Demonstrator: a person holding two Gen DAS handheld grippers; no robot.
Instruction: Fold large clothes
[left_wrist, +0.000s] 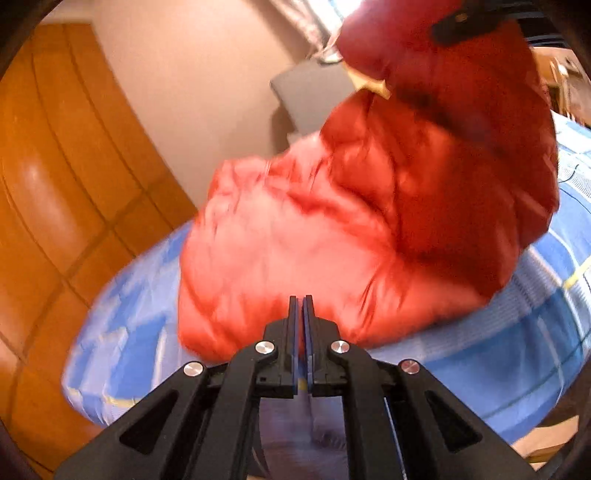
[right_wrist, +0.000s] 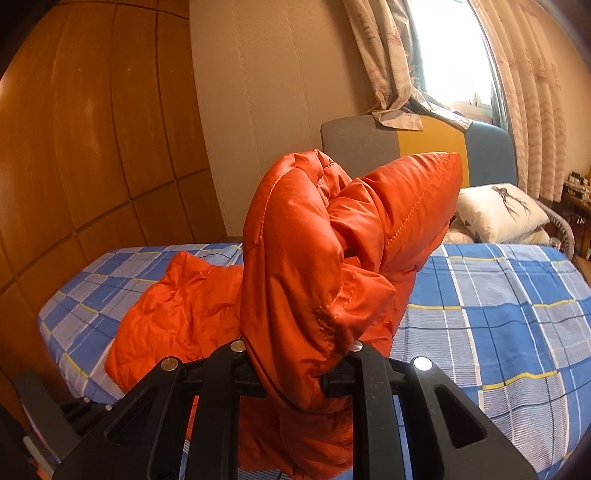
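Checked bedsheet (right_wrist: 498, 325) bears orange jacket (right_wrist: 317, 258), clamped by right gripper (right_wrist: 295, 373).

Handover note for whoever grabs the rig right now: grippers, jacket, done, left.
Left hand-held gripper: shut, holding nothing, hovering by the near edge of the orange puffer jacket.
Right hand-held gripper: shut on a bunched end of the jacket, possibly a sleeve, raised above the bed.
Jacket: the rest lies crumpled on the blue plaid sheet, toward the wardrobe side.
Done: one part lifted; no neat fold visible yet.
Left: probably spread the body flat, lay the lifted part across it, then fold it down.
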